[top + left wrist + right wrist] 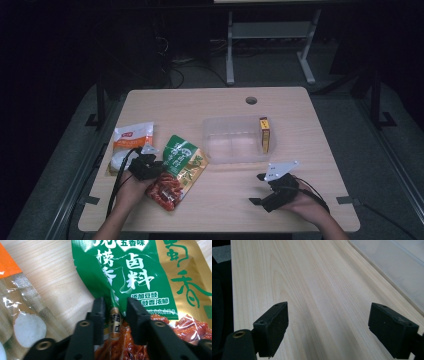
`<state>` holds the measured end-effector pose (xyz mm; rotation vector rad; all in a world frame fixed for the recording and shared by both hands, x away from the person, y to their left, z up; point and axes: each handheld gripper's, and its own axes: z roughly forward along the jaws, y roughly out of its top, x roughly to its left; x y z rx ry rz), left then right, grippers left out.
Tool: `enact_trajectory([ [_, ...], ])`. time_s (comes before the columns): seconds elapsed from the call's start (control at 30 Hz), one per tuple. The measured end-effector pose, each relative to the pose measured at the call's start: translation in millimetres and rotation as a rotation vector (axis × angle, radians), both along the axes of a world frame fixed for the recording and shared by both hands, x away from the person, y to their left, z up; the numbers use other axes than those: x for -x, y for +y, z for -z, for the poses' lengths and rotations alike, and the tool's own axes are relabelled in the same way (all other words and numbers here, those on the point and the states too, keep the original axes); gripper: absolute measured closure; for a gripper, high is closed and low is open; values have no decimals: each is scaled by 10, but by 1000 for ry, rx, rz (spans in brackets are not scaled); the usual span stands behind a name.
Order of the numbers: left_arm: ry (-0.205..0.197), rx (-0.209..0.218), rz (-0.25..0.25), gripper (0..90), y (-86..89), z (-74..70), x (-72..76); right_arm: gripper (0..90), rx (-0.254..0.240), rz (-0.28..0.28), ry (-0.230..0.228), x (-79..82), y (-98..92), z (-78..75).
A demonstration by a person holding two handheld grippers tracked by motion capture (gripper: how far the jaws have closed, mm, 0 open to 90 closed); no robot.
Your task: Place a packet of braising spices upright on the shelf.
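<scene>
Green pouch [179, 170] lay flat on the counter [300, 145] at the front left, its red-printed end toward 6 o'clock and its green end toward 12 o'clock. In the left gripper view the green pouch [140, 277] showed white lettering on green film, a gold panel at 3 o'clock and a red food print at 5 o'clock.

Left tongs [150, 167] sat at the pouch's 9 o'clock edge, held by the person's left hand [131, 186]. In the left gripper view the left tongs [113, 312] were closed on a raised fold of the pouch film; the fold stood pinched between the two black jaws, and the film creased upward from the grip toward 12 o'clock.

White-orange pouch [131, 145] lay just beside the green pouch at its 9 o'clock side; the two appeared to touch or overlap slightly, though this could not be confirmed.

Clear tray [235, 140] stood on the counter at 2 o'clock from the green pouch, apart from it. Yellow box [264, 135] stood on edge inside the tray against its right wall.

Right tongs [260, 189] rested near the front right of the counter, at 6 o'clock from the tray, held by the right hand [305, 202]. In the right gripper view the right tongs [328, 320] stood wide open over bare wood, with nothing between the jaws.
</scene>
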<state>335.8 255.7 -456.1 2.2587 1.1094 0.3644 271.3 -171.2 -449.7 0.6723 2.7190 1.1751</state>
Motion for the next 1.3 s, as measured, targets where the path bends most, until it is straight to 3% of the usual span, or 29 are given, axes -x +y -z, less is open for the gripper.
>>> enact_trajectory([
  [0.23,-1,0,8,837,-1,-9,0,162,3,-3,1,3,6,0],
  [0.43,22,87,-3,891,84,-35,-10,162,0,-4,-4,0,-12,-3],
  [0.57,35,111,4,892,142,-85,-1,162,-1,-1,-5,-7,-29,-1],
  [0.9,-22,175,9,894,353,-278,110,162,-13,-3,-5,-2,-29,-7],
  [1.0,-38,223,1,895,415,-333,148,162,-17,-5,0,-2,-28,-4],
  [1.03,-48,213,10,895,440,-356,161,162,-21,-5,1,-3,-28,-3],
  [1.2,-84,267,2,895,471,-430,230,165,-47,0,15,-1,-18,9],
  [1.3,-103,315,7,895,460,-477,260,194,-76,11,30,-15,-4,-3],
])
